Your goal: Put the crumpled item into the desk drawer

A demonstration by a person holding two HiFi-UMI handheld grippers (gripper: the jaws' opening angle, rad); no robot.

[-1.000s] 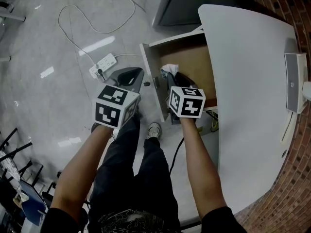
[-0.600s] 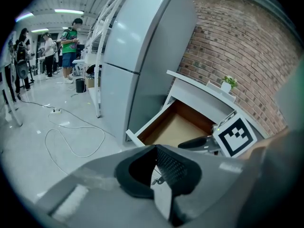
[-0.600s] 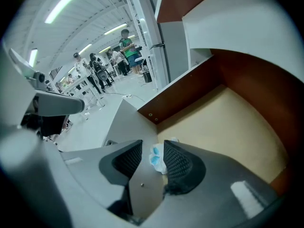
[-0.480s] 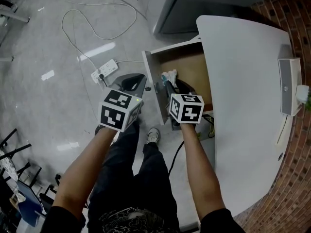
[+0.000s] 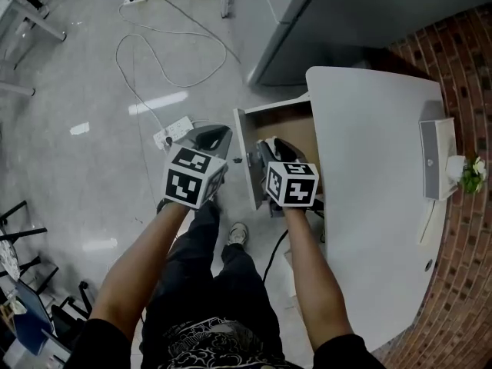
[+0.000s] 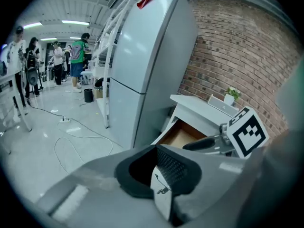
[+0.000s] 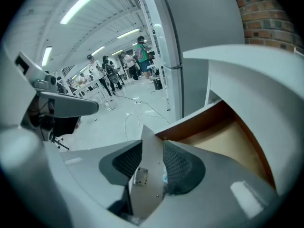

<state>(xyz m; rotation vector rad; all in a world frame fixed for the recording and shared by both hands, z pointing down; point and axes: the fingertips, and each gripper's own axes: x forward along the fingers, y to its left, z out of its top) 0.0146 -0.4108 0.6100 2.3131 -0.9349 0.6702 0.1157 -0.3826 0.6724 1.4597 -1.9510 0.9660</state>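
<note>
Jaws are revealed only in gripper views: right gripper (image 7: 153, 152) just opened wide above the drawer (image 7: 223, 137), left gripper (image 6: 154, 164) parted, nothing gripped.

2 claws (image 5: 209, 133) (image 5: 267, 146), 1 desk (image 5: 377, 167) w/ 1 open drawer (image 5: 247, 160), 1 fridge (image 5: 323, 21), 1 pwr strip (image 5: 174, 131)

Right tool (image 5: 265, 147), jaws just opening, holds nothing; left tool (image 5: 212, 134) hovers alongside.

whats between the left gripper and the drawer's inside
The drawer's white front panel, between the left gripper and the brown inside; the head view shows it.
</note>
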